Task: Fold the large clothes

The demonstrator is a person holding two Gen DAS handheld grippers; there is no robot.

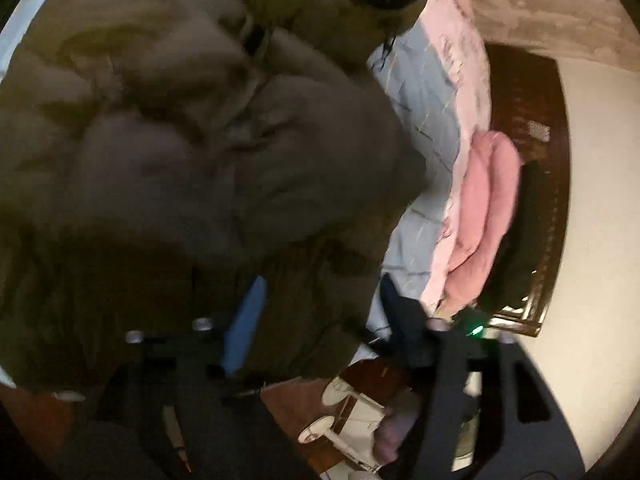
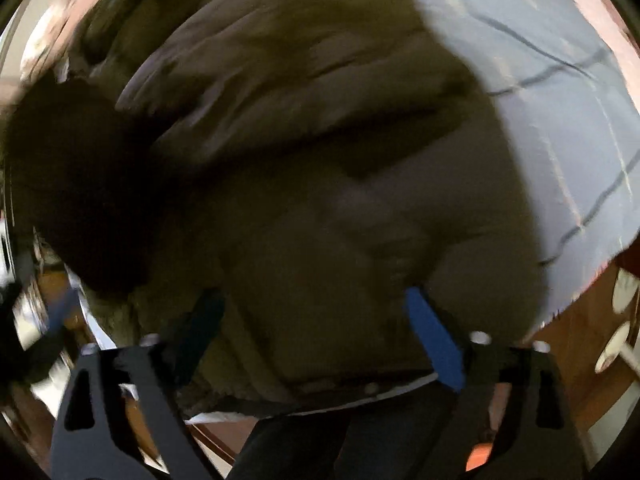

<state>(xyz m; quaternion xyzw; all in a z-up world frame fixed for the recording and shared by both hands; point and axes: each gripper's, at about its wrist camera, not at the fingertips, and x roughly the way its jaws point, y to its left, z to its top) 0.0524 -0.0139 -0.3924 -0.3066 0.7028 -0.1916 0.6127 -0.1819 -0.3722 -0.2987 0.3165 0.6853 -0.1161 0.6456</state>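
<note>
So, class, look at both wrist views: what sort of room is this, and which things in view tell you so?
Most likely a bedroom. An olive puffer jacket lies on a bed with a pale blue sheet, a pink blanket is bundled at the bed's edge, and a dark wooden headboard stands against the wall.

The left gripper [image 1: 320,300] has a matte black frame with triangular cut-outs, silver screw heads along its crossbar and a small green light on its right side. Its fingers [image 1: 246,320] carry blue pads. A bit of bare skin shows low behind it. The right gripper [image 2: 316,312] has the same black frame, silver screws and blue-padded fingers [image 2: 434,336].
</note>
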